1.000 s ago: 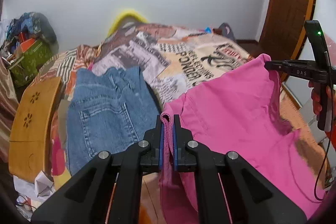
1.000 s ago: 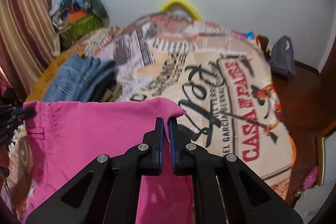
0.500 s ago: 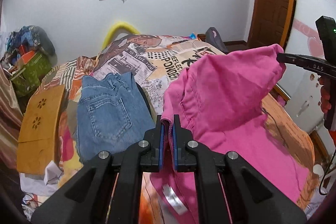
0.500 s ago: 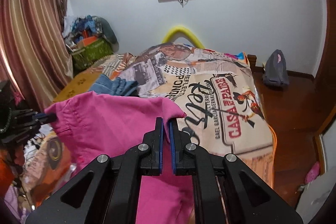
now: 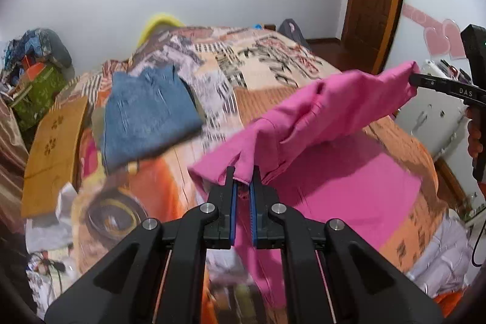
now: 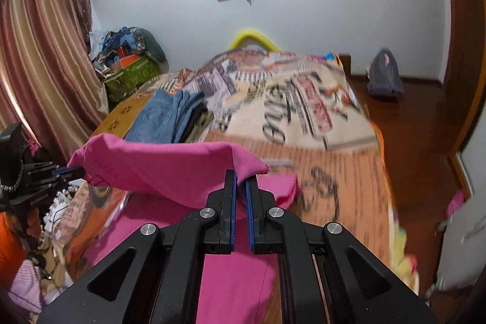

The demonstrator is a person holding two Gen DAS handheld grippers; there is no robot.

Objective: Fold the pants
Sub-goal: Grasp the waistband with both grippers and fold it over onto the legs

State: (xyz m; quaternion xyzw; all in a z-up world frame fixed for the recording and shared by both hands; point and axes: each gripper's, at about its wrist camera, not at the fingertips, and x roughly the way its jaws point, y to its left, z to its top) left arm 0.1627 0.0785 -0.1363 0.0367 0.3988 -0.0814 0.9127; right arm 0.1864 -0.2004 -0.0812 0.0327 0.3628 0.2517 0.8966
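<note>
**Inspector:** Report the position of the garment.

**Assistant:** The pink pants are lifted by one edge above the bed. That edge spans from lower centre to the right of the left wrist frame. The rest of the cloth lies flat on the bedspread at lower right.

**Inspector:** State of the fingers?

**Assistant:** The left gripper is clenched on a fold of pink cloth at lower centre. The right gripper is likewise clamped on the opposite corner, lower centre of its own frame.

**Inspector:** Handling properties?

**Assistant:** Judged soft and light: the cloth sags and creases between the two holds and carries no shape of its own. Grip appears secure; woven fabric is unlikely to slip from the padded fingers.

**Inspector:** Where to hold?

**Assistant:** At the two corners of the lifted edge, as now, kept taut so that the fold lands straight.

**Inspector:** Anything nearby?

**Assistant:** Folded blue jeans lie at left centre, well apart from the pink cloth.
</note>
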